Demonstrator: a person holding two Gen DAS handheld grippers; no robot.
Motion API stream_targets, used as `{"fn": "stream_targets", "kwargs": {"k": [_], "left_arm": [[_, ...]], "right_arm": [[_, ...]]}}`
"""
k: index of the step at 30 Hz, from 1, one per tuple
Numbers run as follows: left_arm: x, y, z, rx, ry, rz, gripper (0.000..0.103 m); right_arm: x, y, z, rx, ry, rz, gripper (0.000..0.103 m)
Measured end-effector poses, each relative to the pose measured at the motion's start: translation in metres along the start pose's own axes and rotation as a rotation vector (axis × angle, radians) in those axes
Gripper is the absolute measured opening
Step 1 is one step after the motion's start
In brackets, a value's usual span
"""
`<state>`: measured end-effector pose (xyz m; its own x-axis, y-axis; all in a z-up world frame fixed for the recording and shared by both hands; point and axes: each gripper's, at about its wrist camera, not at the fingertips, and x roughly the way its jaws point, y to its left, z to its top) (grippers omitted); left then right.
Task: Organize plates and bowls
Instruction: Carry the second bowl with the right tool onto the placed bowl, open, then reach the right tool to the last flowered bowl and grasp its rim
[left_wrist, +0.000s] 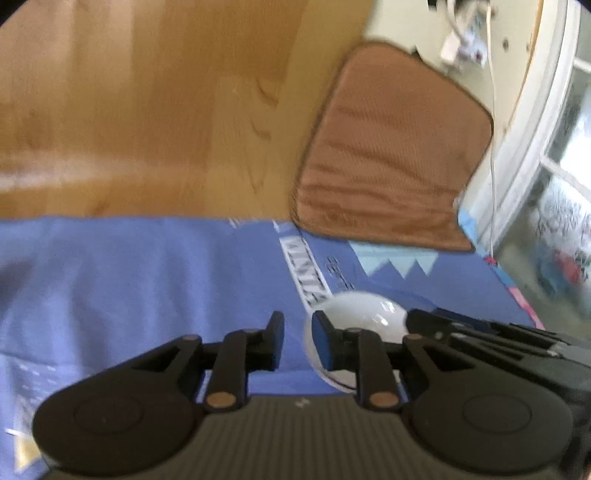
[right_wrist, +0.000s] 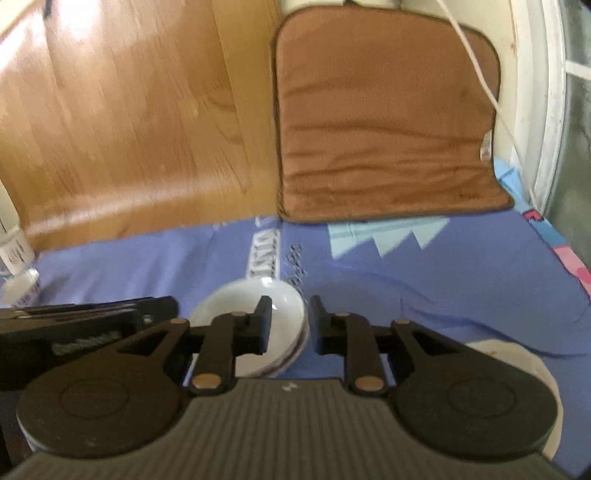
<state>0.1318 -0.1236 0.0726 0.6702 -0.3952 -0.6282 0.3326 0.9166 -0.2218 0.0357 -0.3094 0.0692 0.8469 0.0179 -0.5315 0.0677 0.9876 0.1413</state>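
left gripper (left_wrist: 297, 341): fingers parted | right gripper (right_wrist: 289, 325): fingers parted, side by side

Open blue printed cloth (right_wrist: 461, 280) ahead and right. Blocked near centre by white ceramic bowl (right_wrist: 255, 306); second pale dish (right_wrist: 517, 365) near right. Far right: brown padded mat (right_wrist: 388, 129), white cable (right_wrist: 476, 66) across it. Bottles (right_wrist: 14, 258) far left.
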Motion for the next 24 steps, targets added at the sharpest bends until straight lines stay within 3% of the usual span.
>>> {"fn": "stream_targets", "kwargs": {"k": [4,7,13,19,22,24], "left_arm": [[-0.027,0.032,-0.004,-0.027,-0.046,0.042,0.018],[-0.042,0.067,-0.018,-0.061,-0.042,0.103,0.018],[-0.079,0.167,-0.052,-0.21,-0.049,0.273,0.022],[-0.113,0.263,-0.078,-0.408,-0.136,0.499,0.024],[-0.115,0.285,-0.093,-0.482,-0.164,0.487,0.024],[-0.114,0.28,-0.095,-0.455,-0.194,0.495,0.024]], "right_arm": [[-0.019,0.019,0.002,-0.042,-0.064,0.045,0.025],[-0.023,0.042,-0.003,-0.082,-0.05,0.123,0.025],[0.001,0.103,-0.021,-0.132,0.153,0.33,0.025],[0.03,0.166,-0.02,-0.114,0.315,0.431,0.025],[0.049,0.199,-0.011,-0.089,0.349,0.457,0.025],[0.065,0.217,-0.007,-0.055,0.383,0.477,0.026]]}}
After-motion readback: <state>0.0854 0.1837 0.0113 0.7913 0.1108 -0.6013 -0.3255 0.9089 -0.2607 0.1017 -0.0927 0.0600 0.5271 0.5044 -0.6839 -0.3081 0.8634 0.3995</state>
